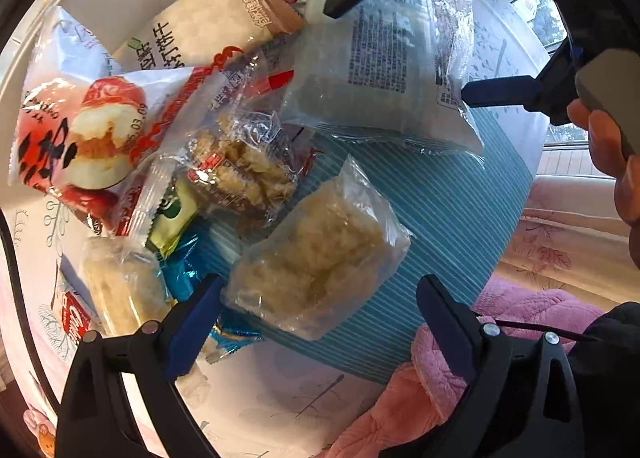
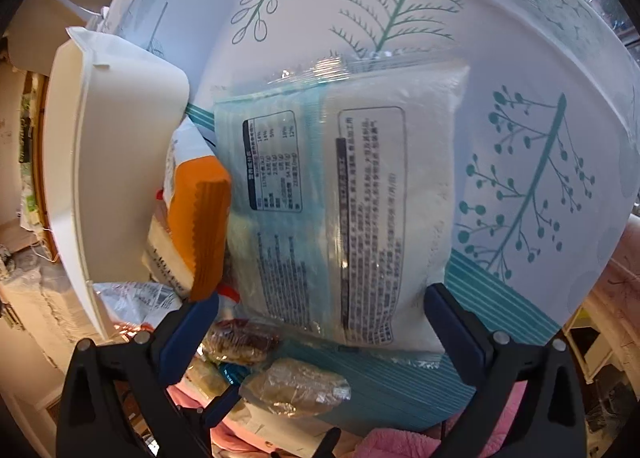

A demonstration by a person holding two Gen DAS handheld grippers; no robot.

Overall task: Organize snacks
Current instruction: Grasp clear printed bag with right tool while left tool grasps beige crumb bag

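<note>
Right gripper (image 2: 320, 322) spread wide around the clear printed snack pouch (image 2: 340, 198), fingers not pinching it. Left gripper (image 1: 320, 310) wide open over a crumbly snack packet (image 1: 320, 254) on the teal striped mat (image 1: 460, 226).

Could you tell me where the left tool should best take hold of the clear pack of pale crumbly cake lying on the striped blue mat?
Probably across the clear pack's narrow width near its near end. It lies flat between the open left tool's fingers, its long axis pointing away, with bare blue mat on its right.
</note>
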